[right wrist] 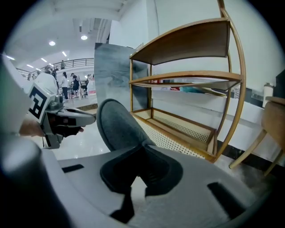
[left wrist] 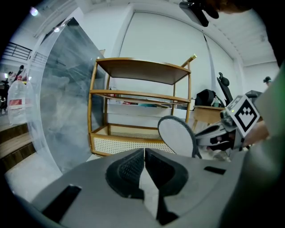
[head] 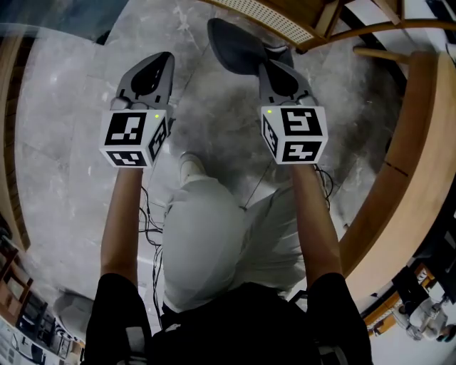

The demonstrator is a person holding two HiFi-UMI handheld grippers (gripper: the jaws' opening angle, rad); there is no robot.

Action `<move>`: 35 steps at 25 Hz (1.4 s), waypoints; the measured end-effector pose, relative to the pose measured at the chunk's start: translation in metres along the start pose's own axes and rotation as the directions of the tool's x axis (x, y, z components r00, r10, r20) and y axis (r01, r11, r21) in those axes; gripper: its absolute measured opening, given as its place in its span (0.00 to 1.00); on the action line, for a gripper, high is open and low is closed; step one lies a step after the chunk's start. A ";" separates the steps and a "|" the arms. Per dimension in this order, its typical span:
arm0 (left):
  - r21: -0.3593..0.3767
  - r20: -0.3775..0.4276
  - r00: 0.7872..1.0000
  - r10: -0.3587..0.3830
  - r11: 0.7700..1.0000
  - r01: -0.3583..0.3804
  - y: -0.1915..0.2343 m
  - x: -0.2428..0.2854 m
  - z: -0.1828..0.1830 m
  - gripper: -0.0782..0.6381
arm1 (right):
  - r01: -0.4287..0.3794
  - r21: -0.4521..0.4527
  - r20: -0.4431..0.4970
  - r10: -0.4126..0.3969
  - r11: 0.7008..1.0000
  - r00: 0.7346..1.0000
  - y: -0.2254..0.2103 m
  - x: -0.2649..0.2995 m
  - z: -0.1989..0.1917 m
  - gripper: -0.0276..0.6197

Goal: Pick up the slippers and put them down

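My right gripper [right wrist: 141, 153] pinches the grey slipper [right wrist: 118, 124] by its rim, holding it up at 12 o'clock in the head view. Left gripper [left wrist: 144, 156] has its jaws pressed together on nothing. The shelf [head: 274, 14] edge is close at 1 o'clock. The floor [head: 71, 142] is open from 9 to 11.

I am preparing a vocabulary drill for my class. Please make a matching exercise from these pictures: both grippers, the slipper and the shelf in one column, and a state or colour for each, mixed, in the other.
Column 1
1. left gripper
2. right gripper
3. slipper
4. shelf

Column 2
A. grey, held off the floor
B. fingers shut, nothing between them
C. wooden, standing by the white wall
D. fingers shut on the slipper's edge

Pairs: 1-B, 2-D, 3-A, 4-C
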State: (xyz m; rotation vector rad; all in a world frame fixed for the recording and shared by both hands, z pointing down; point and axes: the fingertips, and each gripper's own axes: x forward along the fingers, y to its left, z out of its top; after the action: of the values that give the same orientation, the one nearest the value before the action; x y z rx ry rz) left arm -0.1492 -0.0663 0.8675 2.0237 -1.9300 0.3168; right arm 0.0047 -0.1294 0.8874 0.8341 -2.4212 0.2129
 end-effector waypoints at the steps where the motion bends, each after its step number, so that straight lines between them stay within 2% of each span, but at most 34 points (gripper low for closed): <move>1: -0.003 -0.007 1.000 0.002 1.000 -0.002 0.002 0.000 -0.004 0.12 | -0.002 -0.001 -0.002 0.002 1.000 1.000 0.002 0.003 -0.002 0.05; 13: -0.022 -0.043 0.999 0.011 1.000 -0.012 0.009 0.003 -0.048 0.12 | -0.019 0.014 -0.071 0.020 1.000 0.997 0.013 0.035 -0.047 0.05; 21: -0.053 -0.129 0.991 0.021 0.998 -0.028 0.011 0.008 -0.103 0.12 | -0.040 -0.010 -0.174 0.038 0.999 0.984 0.025 0.065 -0.101 0.05; 26: -0.073 -0.184 0.983 0.025 0.997 -0.039 0.015 0.007 -0.138 0.12 | -0.048 0.010 -0.218 0.049 0.999 0.975 0.031 0.078 -0.125 0.05; 30: -0.114 -0.215 0.976 0.022 0.992 -0.047 0.017 0.005 -0.156 0.12 | -0.055 0.011 -0.258 0.056 0.998 0.965 0.034 0.085 -0.144 0.05; 35: -0.109 -0.256 0.966 0.025 0.993 -0.055 0.017 0.004 -0.178 0.12 | -0.080 0.028 -0.304 0.085 0.996 0.949 0.047 0.094 -0.169 0.05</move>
State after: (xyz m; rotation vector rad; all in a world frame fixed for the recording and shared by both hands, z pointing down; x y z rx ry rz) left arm -0.1547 -0.0028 1.0345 1.7769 -1.7892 0.4411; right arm -0.0067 -0.0873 1.0813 0.6527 -2.1662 0.3650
